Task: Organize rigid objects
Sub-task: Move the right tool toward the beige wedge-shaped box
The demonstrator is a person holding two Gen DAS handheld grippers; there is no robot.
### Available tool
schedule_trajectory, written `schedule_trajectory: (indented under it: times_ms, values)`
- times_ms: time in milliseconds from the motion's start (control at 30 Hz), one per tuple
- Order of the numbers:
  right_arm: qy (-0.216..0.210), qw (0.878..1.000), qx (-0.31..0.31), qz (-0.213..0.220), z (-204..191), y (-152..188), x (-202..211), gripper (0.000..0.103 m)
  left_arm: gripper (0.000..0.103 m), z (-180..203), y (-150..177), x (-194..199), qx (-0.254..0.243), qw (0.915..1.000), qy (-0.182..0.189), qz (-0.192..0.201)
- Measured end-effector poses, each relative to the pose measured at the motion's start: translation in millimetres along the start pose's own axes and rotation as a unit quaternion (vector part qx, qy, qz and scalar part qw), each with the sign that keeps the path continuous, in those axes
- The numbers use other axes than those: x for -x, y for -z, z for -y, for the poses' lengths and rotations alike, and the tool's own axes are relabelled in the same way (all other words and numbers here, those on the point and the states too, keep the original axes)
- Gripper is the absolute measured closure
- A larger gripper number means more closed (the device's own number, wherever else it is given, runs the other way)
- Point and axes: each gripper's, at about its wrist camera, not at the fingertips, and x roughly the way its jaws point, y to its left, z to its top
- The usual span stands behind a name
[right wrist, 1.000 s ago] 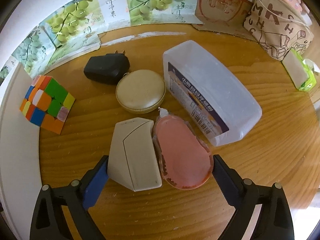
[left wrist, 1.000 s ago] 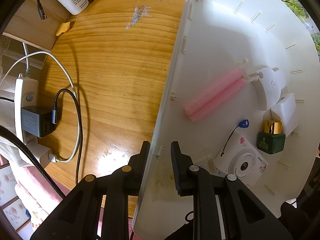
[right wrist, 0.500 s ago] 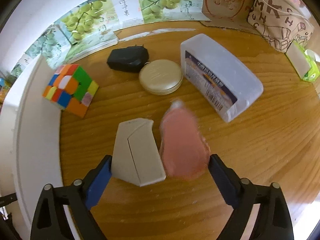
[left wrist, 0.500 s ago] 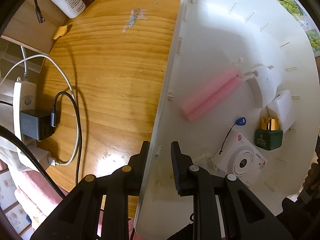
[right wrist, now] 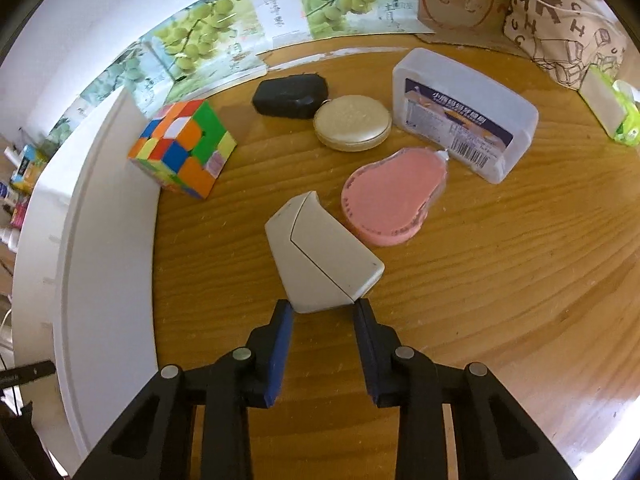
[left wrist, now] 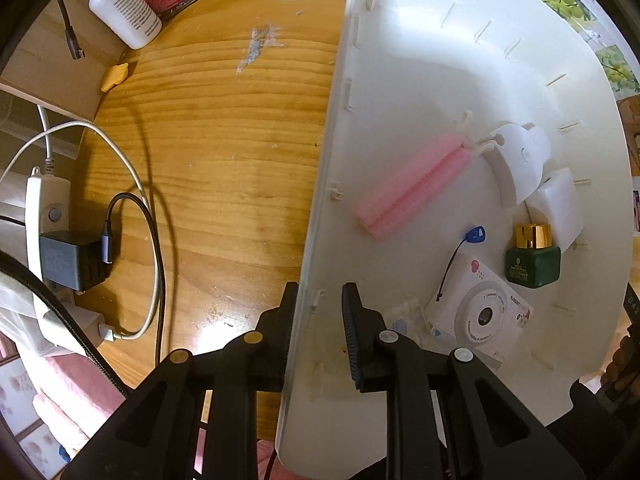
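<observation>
My left gripper (left wrist: 320, 300) is shut on the side wall of a white plastic bin (left wrist: 320, 208). In the bin lie a pink roller (left wrist: 412, 188), a white instant camera (left wrist: 480, 312), a green bottle with a gold cap (left wrist: 532, 260) and white pieces (left wrist: 520, 160). My right gripper (right wrist: 324, 308) is shut on the near end of a beige angular case (right wrist: 316, 256) on the wooden table. A pink pear-shaped tape dispenser (right wrist: 392, 196) lies just right of the case.
A Rubik's cube (right wrist: 184, 148), black charger (right wrist: 292, 96), round beige compact (right wrist: 352, 122) and clear plastic box (right wrist: 464, 112) lie farther back. The bin's rim (right wrist: 100, 240) runs along the left. A power strip with cables (left wrist: 52, 248) and a white bottle (left wrist: 124, 8) are left of the bin.
My right gripper has closed from wide open onto the beige case and pulled back. The pink dispenser now lies apart from the jaws. The left gripper still holds the bin wall.
</observation>
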Motion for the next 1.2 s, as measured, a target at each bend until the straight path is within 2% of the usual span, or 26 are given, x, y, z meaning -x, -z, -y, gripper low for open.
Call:
schedule_trajectory:
  times_ms: [267,300,333,367,433,800,833,867,900,967,1033,1200]
  values:
    - [-0.045,0.999,-0.017,0.005,0.8,6.5,16.0,0.072,0.081,0.3,2.1,7.3,-0.005,1.0000,0.003,0.006]
    - [-0.051,0.999,-0.017,0.007,-0.4,6.7,18.9,0.077,0.081,-0.1,2.5,7.9,-0.006,1.0000,0.003,0.007]
    - [-0.057,0.998,-0.017,0.009,-2.0,6.8,21.5,0.097,0.081,-0.4,2.7,8.7,-0.006,0.9999,0.003,0.007]
    - [-0.068,0.997,-0.018,0.011,-2.8,7.1,25.6,0.100,0.081,-0.6,3.0,9.3,-0.007,0.9999,0.004,0.008]
    - [-0.075,0.997,-0.018,0.018,-6.0,5.2,29.7,0.100,0.081,-0.3,3.4,10.0,-0.008,0.9999,0.003,0.009]
    - [-0.055,0.998,-0.008,0.034,-10.5,5.1,41.9,0.098,0.081,2.1,6.9,11.3,-0.017,0.9998,0.002,0.004]
    - [-0.053,0.998,-0.011,0.032,-9.9,4.7,41.2,0.095,0.081,2.3,6.8,10.9,-0.018,0.9998,0.001,0.003]
    - [-0.053,0.998,-0.014,0.030,-8.8,4.7,40.6,0.084,0.081,2.6,6.8,10.5,-0.018,0.9998,0.000,0.002]
    - [-0.051,0.998,-0.020,0.028,-8.2,4.6,39.7,0.066,0.081,2.6,7.2,10.0,-0.018,0.9998,0.000,0.002]
    - [-0.051,0.998,-0.029,0.027,-6.7,4.4,38.2,0.050,0.082,1.0,7.9,7.0,-0.022,0.9998,-0.001,-0.002]
    - [-0.054,0.998,-0.030,0.028,-7.1,4.4,37.4,0.047,0.082,1.0,8.8,5.2,-0.023,0.9997,-0.001,-0.004]
    - [-0.042,0.999,-0.023,0.025,-14.2,1.8,28.7,0.030,0.083,2.1,6.5,0.4,-0.025,0.9997,-0.004,-0.006]
